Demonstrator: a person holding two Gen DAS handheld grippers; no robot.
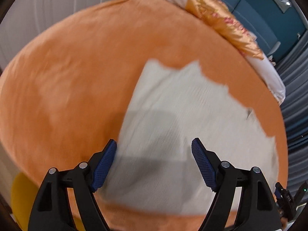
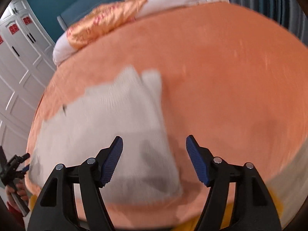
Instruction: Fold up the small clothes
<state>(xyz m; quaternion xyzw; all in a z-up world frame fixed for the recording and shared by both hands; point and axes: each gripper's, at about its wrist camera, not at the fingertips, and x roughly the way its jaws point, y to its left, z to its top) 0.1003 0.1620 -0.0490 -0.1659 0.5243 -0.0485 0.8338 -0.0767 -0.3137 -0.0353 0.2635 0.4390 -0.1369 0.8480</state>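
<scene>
A white ribbed garment [image 1: 184,119] lies spread flat on the orange bed cover [image 1: 77,77]. It also shows in the right wrist view [image 2: 107,123], with two strap-like ends pointing away. My left gripper [image 1: 154,163] is open and empty above the garment's near left edge. My right gripper [image 2: 154,159] is open and empty above the garment's near right edge. Both views are blurred by motion. The left gripper [image 2: 14,165] shows at the left edge of the right wrist view, held by a hand.
A white pillow with a gold and red cloth [image 1: 221,17] lies at the head of the bed; it also shows in the right wrist view [image 2: 104,23]. White wardrobe doors [image 2: 19,57] stand to the left. Dark curtains [image 1: 294,96] hang at the right.
</scene>
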